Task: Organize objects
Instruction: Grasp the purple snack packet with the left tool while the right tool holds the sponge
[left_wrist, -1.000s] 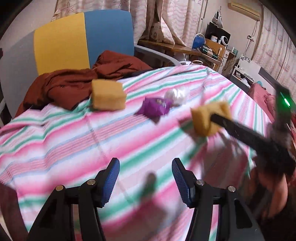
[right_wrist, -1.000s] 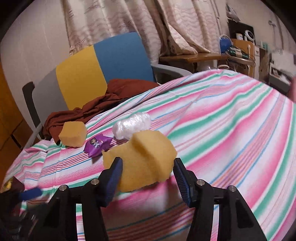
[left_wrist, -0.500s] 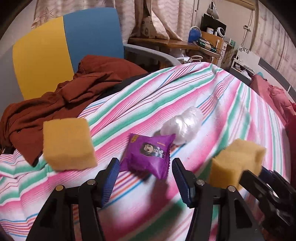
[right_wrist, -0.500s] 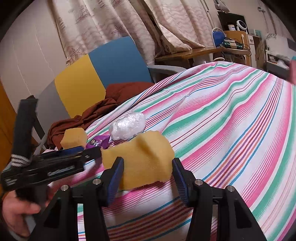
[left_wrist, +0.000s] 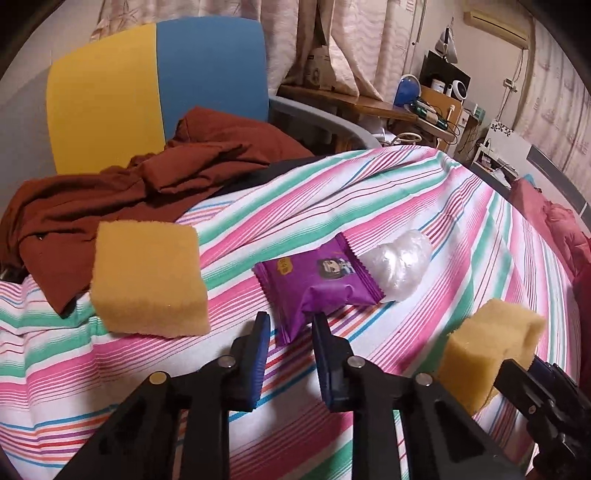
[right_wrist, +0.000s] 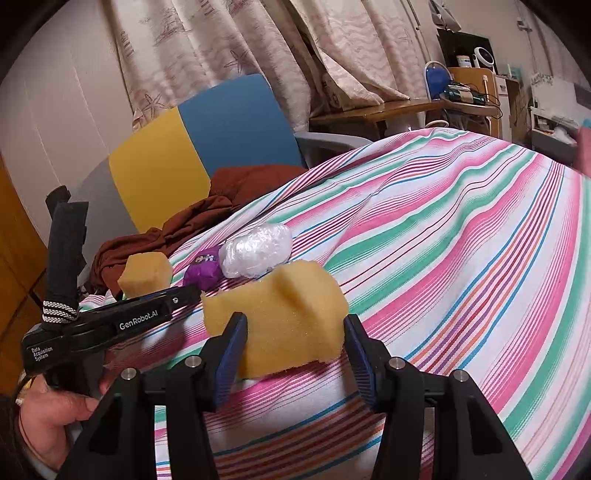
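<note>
Left gripper (left_wrist: 290, 326): jaws narrowed, blue pads either side of the near corner of the purple packet (left_wrist: 317, 278); that corner is lifted and creased, but whether the pads pinch it I cannot tell. The packet otherwise lies on the striped cloth (left_wrist: 369, 199). Touching the packet's far right edge, a clear plastic wad (left_wrist: 397, 264). Left of the packet, apart from it, a yellow sponge (left_wrist: 147, 280) sits on the cloth, its far side against a rust-brown garment (left_wrist: 155, 177) that spills from the yellow-and-blue chair (left_wrist: 155, 81). Right gripper (right_wrist: 293, 336): jaws closed onto a second sponge (right_wrist: 280, 314), which is squeezed and creased between the pads and held just above the cloth. From the right wrist view, the left gripper's black body reaches in from the left, tips by the packet, with the holding hand (right_wrist: 48, 417) low in the corner. A cluttered desk (left_wrist: 373, 107) and curtains (right_wrist: 229, 48) stand behind.
</note>
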